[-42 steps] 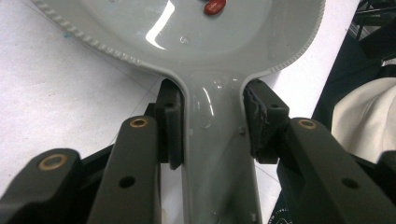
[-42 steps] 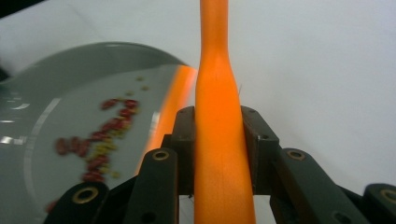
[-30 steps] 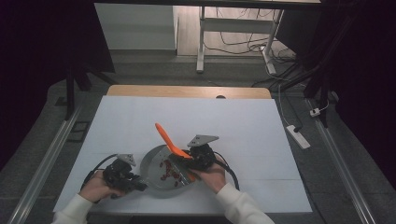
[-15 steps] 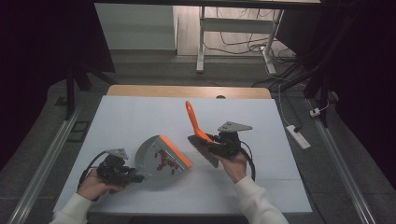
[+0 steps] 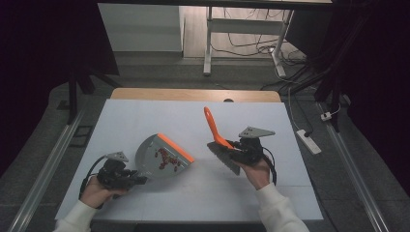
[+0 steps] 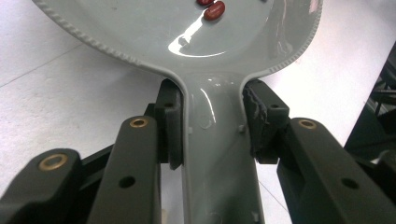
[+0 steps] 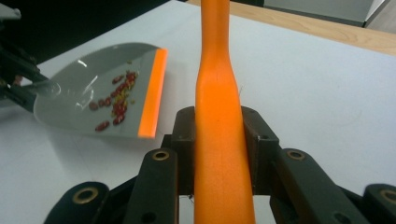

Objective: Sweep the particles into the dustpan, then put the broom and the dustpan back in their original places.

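High view: the left gripper [image 5: 126,178] holds a grey dustpan [image 5: 162,155] by its handle near the table's [image 5: 145,116] front left. The pan is tipped, its orange lip [image 5: 175,147] on the far right side, and a small heap of red beans [image 5: 167,158] lies inside. To the right, well apart from the pan, the right gripper [image 5: 232,148] holds a brush [image 5: 220,145] clear of the table, orange handle pointing up and away, dark bristles hanging toward the table. By my reading the sweeping is done and the beans are gathered; the step in hand is carrying them off. The next move likely calls for keeping the pan tipped back so nothing rolls over the lip.

Left gripper view: both jaws press on the pan's grey handle [image 6: 217,154] from either side, a firm grip. 2 beans [image 6: 211,9] show in the pan's bowl above.

Right gripper view: the jaws are clamped on the orange brush handle [image 7: 219,135], which runs straight up between them. Off to the left sits the dustpan [image 7: 84,93], holding a loose scatter of beans [image 7: 116,107] plus some yellowish bits, all short of the lip [image 7: 152,93].
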Demonstrator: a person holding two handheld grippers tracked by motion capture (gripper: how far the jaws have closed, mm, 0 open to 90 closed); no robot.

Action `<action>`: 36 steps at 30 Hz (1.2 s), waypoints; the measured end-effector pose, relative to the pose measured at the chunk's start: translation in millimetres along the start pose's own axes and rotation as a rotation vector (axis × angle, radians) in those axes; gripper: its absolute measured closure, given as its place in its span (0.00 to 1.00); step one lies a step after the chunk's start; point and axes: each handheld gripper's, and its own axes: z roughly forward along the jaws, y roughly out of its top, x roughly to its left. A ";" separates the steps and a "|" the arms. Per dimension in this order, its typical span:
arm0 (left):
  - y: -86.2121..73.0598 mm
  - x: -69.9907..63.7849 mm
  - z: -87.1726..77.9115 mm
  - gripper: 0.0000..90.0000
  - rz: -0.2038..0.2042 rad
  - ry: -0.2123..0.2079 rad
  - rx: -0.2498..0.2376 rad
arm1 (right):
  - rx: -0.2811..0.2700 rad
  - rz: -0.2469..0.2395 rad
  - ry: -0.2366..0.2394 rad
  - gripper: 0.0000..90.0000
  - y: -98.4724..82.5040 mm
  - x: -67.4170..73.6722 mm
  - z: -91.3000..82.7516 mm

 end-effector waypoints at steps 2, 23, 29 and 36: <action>-0.6 -0.8 0.1 0.68 -0.010 0.001 -0.009 | 0.010 -0.005 -0.004 0.78 -1.8 -0.6 -2.5; -5.0 -5.7 -4.6 0.68 -0.064 0.059 -0.070 | 0.071 -0.013 -0.040 0.78 -21.9 -5.1 -25.2; -6.0 -7.4 -5.2 0.68 -0.085 0.090 -0.085 | 0.079 0.009 -0.054 0.78 -29.2 -8.8 -34.0; -7.9 -8.3 -5.3 0.68 -0.117 0.122 -0.096 | 0.084 0.018 -0.053 0.78 -35.4 -12.0 -43.3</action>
